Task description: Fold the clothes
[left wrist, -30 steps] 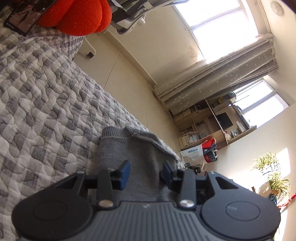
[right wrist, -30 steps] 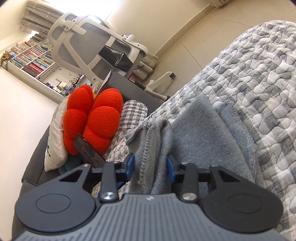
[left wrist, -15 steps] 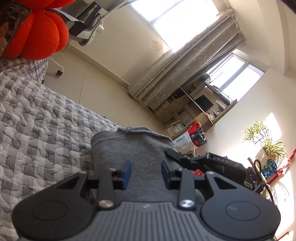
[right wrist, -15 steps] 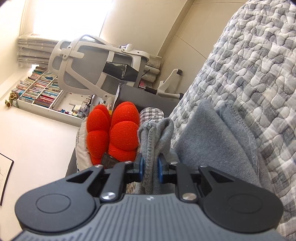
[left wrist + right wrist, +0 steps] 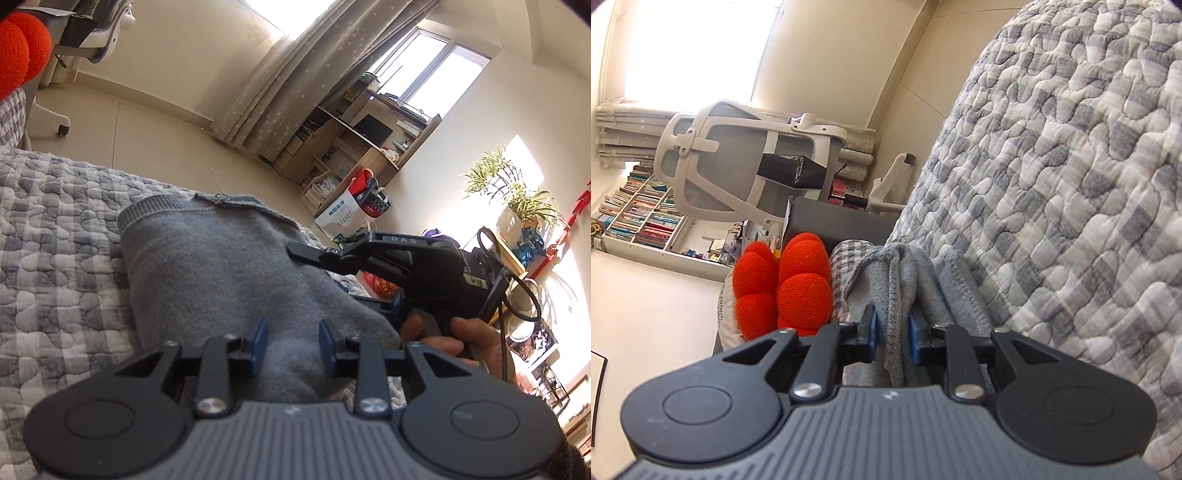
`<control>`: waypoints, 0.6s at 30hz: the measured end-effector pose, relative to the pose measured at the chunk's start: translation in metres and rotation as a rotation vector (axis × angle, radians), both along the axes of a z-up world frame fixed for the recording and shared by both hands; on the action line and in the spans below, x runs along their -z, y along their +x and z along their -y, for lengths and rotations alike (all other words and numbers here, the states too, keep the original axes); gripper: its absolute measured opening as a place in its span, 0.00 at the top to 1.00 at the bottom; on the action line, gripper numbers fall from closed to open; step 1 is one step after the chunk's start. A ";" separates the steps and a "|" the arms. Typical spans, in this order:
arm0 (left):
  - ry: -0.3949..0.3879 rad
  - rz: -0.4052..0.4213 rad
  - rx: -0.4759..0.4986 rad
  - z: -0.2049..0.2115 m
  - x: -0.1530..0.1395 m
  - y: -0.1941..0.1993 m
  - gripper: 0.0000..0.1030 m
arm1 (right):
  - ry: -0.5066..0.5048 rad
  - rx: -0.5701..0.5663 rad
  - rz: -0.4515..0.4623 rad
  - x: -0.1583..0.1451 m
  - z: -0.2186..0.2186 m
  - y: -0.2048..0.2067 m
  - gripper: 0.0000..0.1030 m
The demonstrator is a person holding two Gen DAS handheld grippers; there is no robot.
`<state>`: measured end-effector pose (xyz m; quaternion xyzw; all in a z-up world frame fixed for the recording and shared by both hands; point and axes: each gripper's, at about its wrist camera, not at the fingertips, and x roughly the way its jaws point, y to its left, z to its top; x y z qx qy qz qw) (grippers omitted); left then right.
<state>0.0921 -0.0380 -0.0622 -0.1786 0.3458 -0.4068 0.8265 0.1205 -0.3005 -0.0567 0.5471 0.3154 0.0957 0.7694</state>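
A grey knit garment (image 5: 221, 266) lies bunched on the grey checked quilt (image 5: 55, 240). My left gripper (image 5: 292, 347) is open, and a hump of the grey fabric rises between its blue pads. In the right wrist view my right gripper (image 5: 892, 332) is shut on a gathered, ribbed edge of the garment (image 5: 897, 280), which stands up in folds beyond the pads. In the left wrist view a hand (image 5: 454, 332) holds the right tool's black housing (image 5: 413, 266) just past the garment's right side.
A red bobbled cushion (image 5: 783, 284) and a white pillow sit at the quilt's far end, with a grey-white office chair (image 5: 738, 166) behind. Tiled floor, curtains, a wooden desk shelf (image 5: 351, 147), a bag (image 5: 351, 214) and potted plants (image 5: 509, 192) lie beyond the bed edge.
My right gripper closed on the garment's ribbed edge and lifted it. The left view swung to the right and the right tool with its hand came into it. The left finger gap stayed the same.
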 end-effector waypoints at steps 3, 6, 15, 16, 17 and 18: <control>0.024 0.025 0.004 0.003 -0.003 -0.002 0.70 | -0.074 0.032 0.016 -0.010 0.006 -0.009 0.64; 0.026 0.051 0.006 0.005 -0.007 -0.006 0.70 | -0.150 0.050 0.066 -0.022 0.010 -0.020 0.61; 0.052 0.096 0.046 0.033 -0.004 -0.014 0.73 | -0.289 0.025 0.163 -0.041 -0.014 -0.022 0.61; 0.061 0.102 0.050 0.036 -0.002 -0.015 0.73 | -0.311 0.014 0.166 -0.041 -0.018 -0.021 0.61; 0.069 0.108 0.054 0.039 -0.001 -0.016 0.74 | -0.336 0.002 0.169 -0.041 -0.022 -0.019 0.61; 0.072 0.113 0.058 0.040 -0.001 -0.017 0.74 | -0.363 -0.011 0.171 -0.042 -0.026 -0.018 0.61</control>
